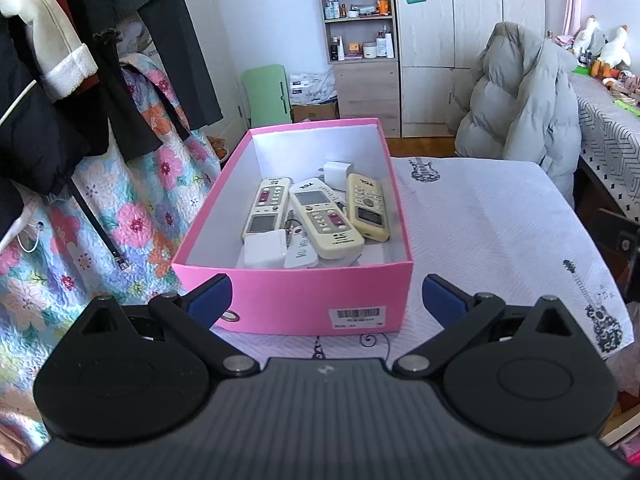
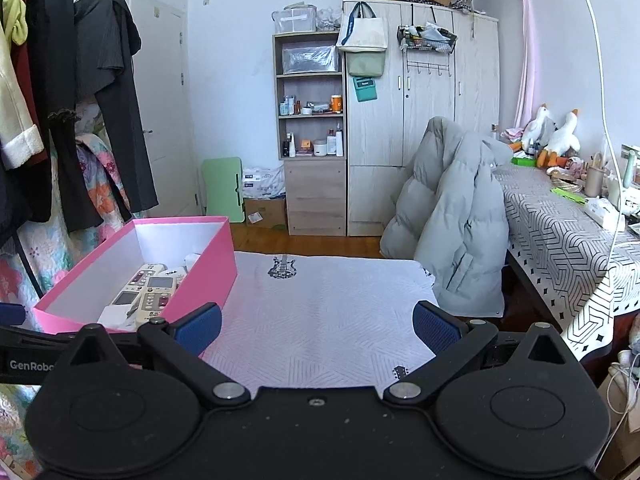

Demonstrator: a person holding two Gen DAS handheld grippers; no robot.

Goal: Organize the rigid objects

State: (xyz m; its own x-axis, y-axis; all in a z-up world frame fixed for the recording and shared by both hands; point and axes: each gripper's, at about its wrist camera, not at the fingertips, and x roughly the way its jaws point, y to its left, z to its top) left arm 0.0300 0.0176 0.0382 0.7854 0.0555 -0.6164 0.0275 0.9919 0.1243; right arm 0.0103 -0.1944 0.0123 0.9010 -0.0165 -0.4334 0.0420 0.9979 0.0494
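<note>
Jaws of both grippers stand wide apart and empty, the left gripper [image 1: 326, 294] nearer, squarely facing the pink box [image 1: 292, 300] on the counter [image 1: 480, 220], whose remotes [image 1: 324, 220] lie lengthwise away from it.

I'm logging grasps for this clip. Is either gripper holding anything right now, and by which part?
Nothing is held. The left gripper is open before the pink box, and the right gripper is open over the white cloth.
</note>
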